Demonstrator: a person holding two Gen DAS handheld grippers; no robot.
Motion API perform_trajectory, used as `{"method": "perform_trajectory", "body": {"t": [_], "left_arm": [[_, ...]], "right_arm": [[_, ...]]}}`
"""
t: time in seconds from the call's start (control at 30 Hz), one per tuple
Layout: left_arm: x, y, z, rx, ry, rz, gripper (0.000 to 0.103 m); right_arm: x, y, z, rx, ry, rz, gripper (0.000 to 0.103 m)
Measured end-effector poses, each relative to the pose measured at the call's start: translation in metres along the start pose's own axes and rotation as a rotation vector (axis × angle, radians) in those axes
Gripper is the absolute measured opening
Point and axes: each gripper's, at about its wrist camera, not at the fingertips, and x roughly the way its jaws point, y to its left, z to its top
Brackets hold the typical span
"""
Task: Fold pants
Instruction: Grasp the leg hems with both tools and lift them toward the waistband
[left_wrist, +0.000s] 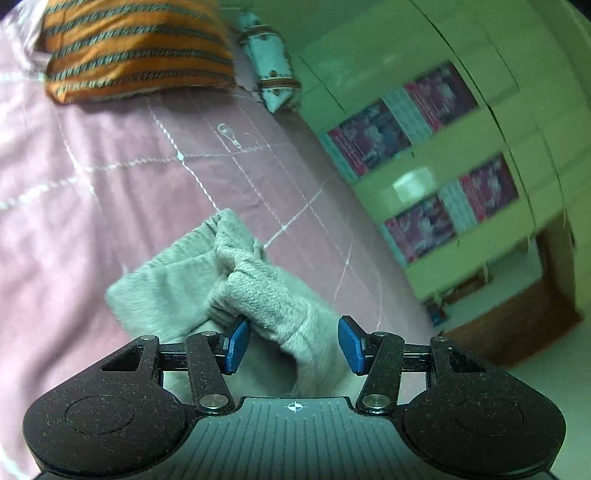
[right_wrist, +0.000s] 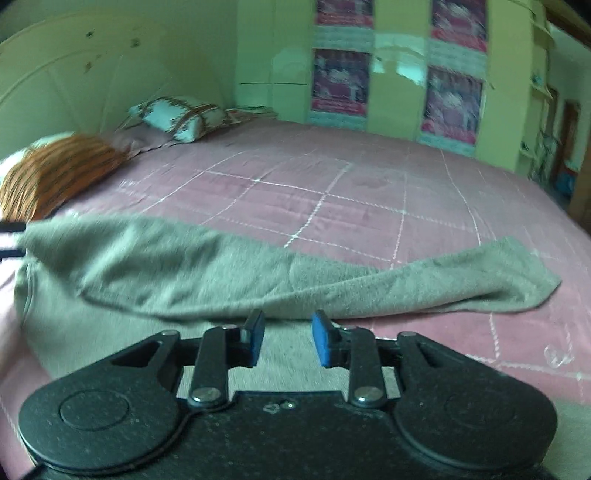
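Grey fleece pants (right_wrist: 221, 273) lie on a pink bedspread (right_wrist: 351, 192). In the right wrist view one leg is folded over the other and stretches left to right, its cuff at the right. My right gripper (right_wrist: 288, 339) is open just above the near edge of the pants, holding nothing. In the left wrist view the pants (left_wrist: 266, 295) are bunched, with a ribbed end toward the far side. My left gripper (left_wrist: 293, 341) is open wide, its blue pads on either side of a raised fold of the cloth, not closed on it.
An orange striped pillow (right_wrist: 55, 173) and a white patterned pillow (right_wrist: 177, 118) lie at the head of the bed. A green wardrobe with pink posters (right_wrist: 399, 74) stands beyond the far side. The bed edge and floor show in the left wrist view (left_wrist: 517, 325).
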Motion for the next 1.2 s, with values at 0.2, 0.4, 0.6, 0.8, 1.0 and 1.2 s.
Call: {"method": "perform_trajectory", "body": {"t": [0.2,0.4,0.6,0.8,1.0,1.2], "left_arm": [[0.028,0.006,-0.002,-0.089,0.026,0.025,0.052],[0.039,0.006,0.001,-0.072,0.064,0.069,0.052],[0.049,-0.023,0.041,0.113,0.094,-0.090,0.027],[0.034,-0.025,0.073,0.352,0.195,-0.154,0.027],[0.041,0.036,0.041,0.293,0.291,0.040,0.027],[0.045,0.026,0.035,0.296,0.253,0.075,0.031]], "right_arm": [[0.049,-0.038,0.014,0.411,0.098,0.044,0.042],[0.109,-0.082,0.015,0.827,0.293,0.065,0.043],[0.088,-0.106,0.013,0.815,0.148,0.118,0.000],[-0.045,-0.090,-0.028,0.567,-0.189,0.290,0.001],[-0.008,-0.055,-0.139,0.583,0.103,0.226,0.002],[-0.010,-0.069,-0.126,0.757,0.100,0.149,0.021]]}}
